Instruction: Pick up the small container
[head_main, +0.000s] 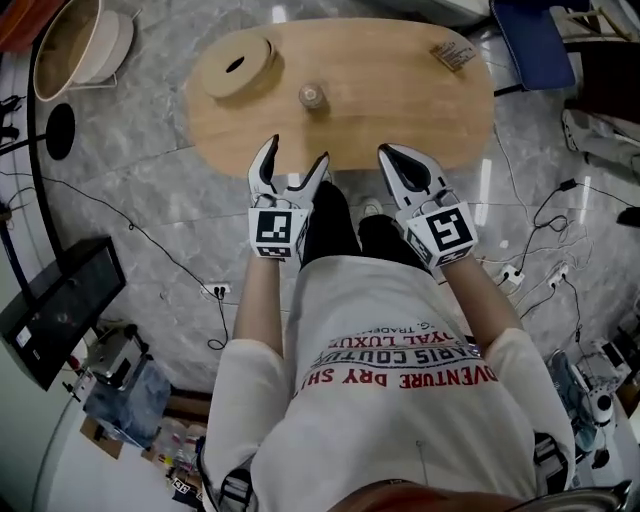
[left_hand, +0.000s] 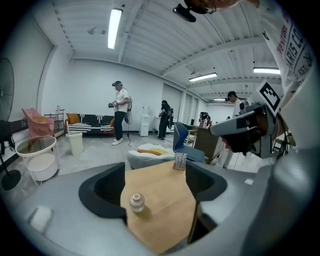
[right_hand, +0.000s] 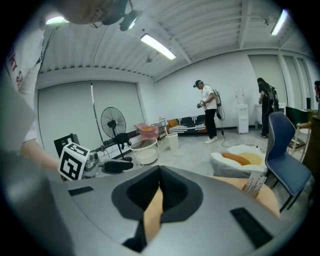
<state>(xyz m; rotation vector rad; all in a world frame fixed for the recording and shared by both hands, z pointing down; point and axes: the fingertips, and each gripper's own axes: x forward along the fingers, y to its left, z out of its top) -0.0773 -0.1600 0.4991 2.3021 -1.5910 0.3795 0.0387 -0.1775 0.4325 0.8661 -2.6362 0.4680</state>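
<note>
My left gripper gapes wide, empty. The small pale container, too blurry to detail, stands ahead on the oval wooden bench. My right gripper is pinched closed, empty.

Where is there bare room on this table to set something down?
The widest free patch is the right half of the table, between the jar and the card. The near strip from the jar to the left tongs and right tongs is bare too. The disc crowds the left end.

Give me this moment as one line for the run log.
stage: pre-grasp | left gripper: jaws open, empty | right gripper: jaws shut, empty | small container: upright on table, untouched
</note>
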